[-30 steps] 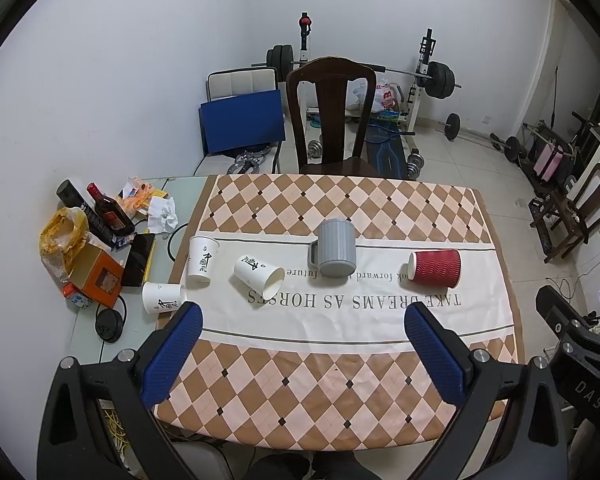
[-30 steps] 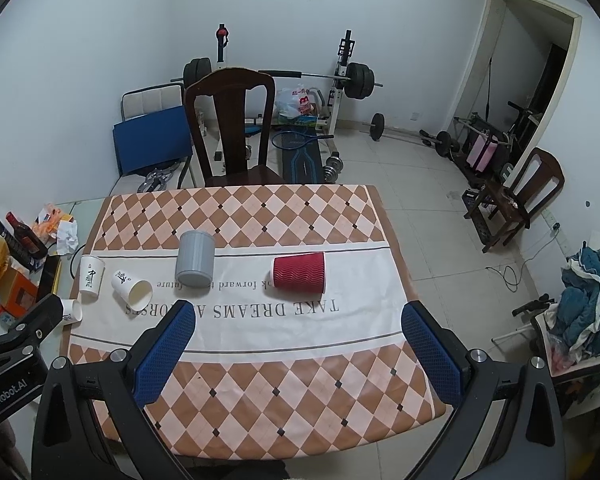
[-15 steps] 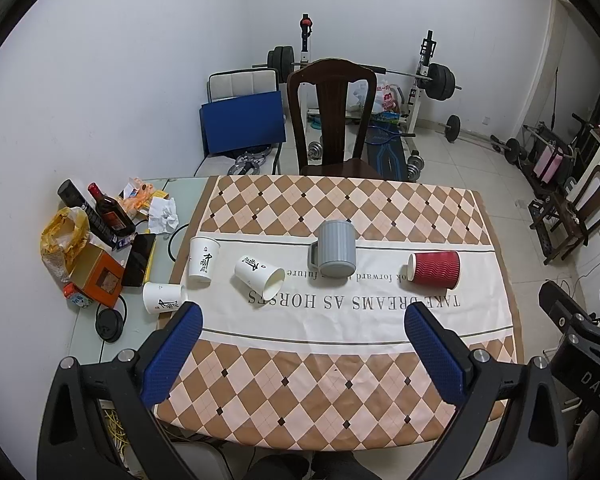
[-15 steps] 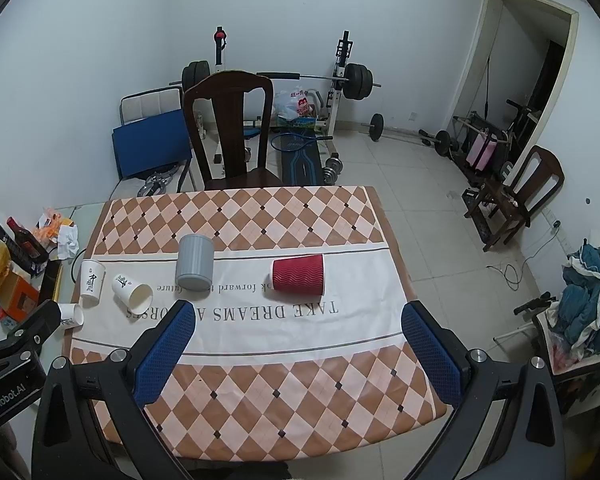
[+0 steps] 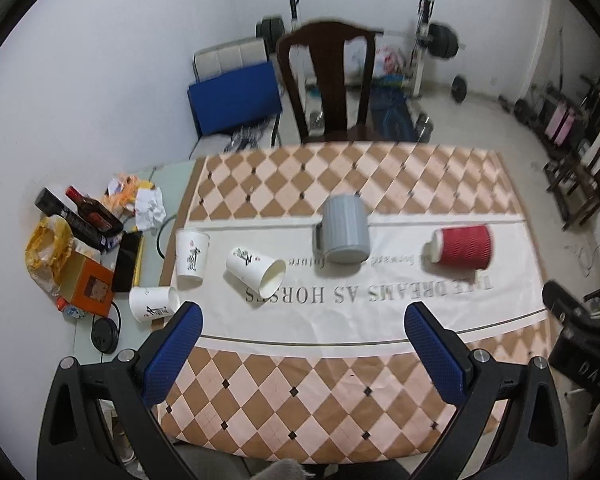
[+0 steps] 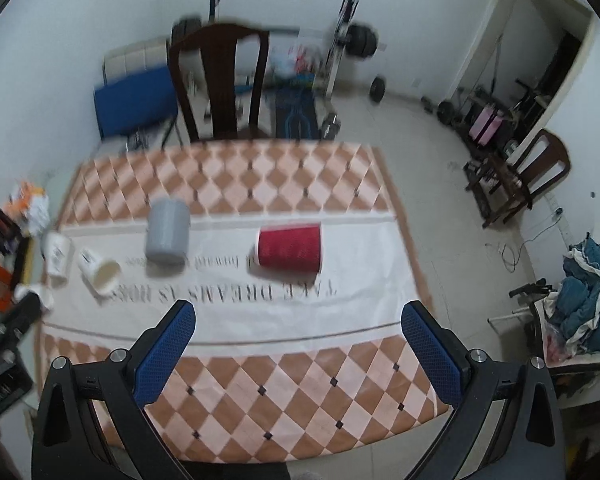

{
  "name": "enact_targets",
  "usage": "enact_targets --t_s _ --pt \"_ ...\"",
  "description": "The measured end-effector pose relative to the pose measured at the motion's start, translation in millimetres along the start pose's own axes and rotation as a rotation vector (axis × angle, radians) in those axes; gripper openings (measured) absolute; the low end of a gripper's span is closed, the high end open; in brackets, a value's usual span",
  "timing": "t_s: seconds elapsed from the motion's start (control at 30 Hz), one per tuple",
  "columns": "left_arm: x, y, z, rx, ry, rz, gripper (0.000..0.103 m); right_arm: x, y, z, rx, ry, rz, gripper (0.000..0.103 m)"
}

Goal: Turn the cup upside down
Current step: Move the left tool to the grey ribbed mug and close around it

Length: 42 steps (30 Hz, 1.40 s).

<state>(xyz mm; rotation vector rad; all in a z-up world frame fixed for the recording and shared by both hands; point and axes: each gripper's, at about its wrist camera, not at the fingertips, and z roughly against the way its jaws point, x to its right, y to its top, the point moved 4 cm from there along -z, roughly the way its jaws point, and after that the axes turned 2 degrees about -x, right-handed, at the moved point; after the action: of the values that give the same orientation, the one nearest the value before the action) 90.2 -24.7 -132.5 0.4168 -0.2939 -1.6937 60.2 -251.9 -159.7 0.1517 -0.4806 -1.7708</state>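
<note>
A red ribbed paper cup [image 5: 462, 247] lies on its side on the white band of the tablecloth; it also shows in the right wrist view [image 6: 290, 249]. A grey mug [image 5: 345, 234] stands mouth down beside it, also in the right wrist view [image 6: 167, 233]. A white paper cup [image 5: 256, 272] lies on its side, another white cup [image 5: 192, 254] stands, and a third [image 5: 153, 304] lies off the cloth. My left gripper [image 5: 302, 350] and my right gripper [image 6: 298, 348] are open and empty, above the table's near half.
A checkered tablecloth [image 5: 340, 392] covers the table. Bottles, a box and bags [image 5: 72, 240] crowd the left side table. A dark wooden chair [image 5: 328, 80] stands at the far edge. Gym gear fills the room behind.
Both grippers have moved forward and down toward the table, so the cups look larger. The right wrist view is blurred from motion. Nothing on the table moved.
</note>
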Motion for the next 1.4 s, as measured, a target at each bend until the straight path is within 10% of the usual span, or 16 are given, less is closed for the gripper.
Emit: enact_targets --t_s 0.33,0.63,1.4 --pt "22.8 34.3 -132.9 -0.197 0.071 -0.023 0.103 -31.1 -6.4 -183.4 -0.271 0.033 0.093 0.1" --pt "60.4 55.1 -210.4 -0.314 -0.044 -0.039 0.101 -49.1 -13.8 -275.1 -0.405 0.074 0.085 0.087" --pt "86.4 99.1 -280.9 -0.31 -0.02 -0.099 0.076 -49.2 -33.2 -309.1 -0.473 0.09 -0.009 0.078"
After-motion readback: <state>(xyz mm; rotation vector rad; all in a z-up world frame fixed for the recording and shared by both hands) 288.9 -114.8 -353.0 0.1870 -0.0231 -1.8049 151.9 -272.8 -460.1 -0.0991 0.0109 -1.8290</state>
